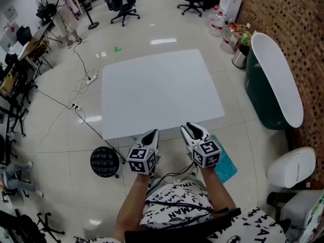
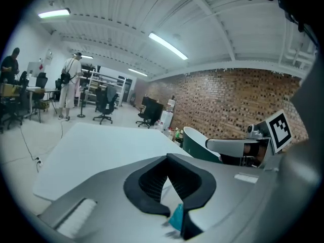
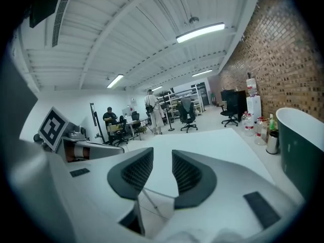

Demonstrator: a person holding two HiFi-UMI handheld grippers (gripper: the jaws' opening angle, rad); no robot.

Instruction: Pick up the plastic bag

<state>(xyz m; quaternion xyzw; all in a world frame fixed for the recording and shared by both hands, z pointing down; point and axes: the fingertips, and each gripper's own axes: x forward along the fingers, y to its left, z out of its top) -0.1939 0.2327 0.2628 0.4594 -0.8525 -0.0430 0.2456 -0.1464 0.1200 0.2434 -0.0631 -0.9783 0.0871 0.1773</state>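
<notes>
A teal plastic bag (image 1: 227, 164) lies low at the right, beside the near right corner of the white table (image 1: 157, 90), partly hidden behind my right gripper. A sliver of the teal bag (image 2: 177, 217) shows below the left jaws. My left gripper (image 1: 151, 135) hovers at the table's near edge, its tips (image 2: 168, 158) meeting, with nothing held. My right gripper (image 1: 193, 130) is beside it over the same edge. Its jaws (image 3: 163, 153) stand apart with only the tabletop showing between them. Neither gripper touches the bag.
A dark green tub with a white lid (image 1: 273, 85) stands along the brick wall at the right, with a white bin (image 1: 291, 167) nearer. A black round object (image 1: 105, 161) sits on the floor at the left, cables (image 1: 76, 105) beyond it. Office chairs (image 1: 124, 9) and a person (image 1: 58, 4) are far back.
</notes>
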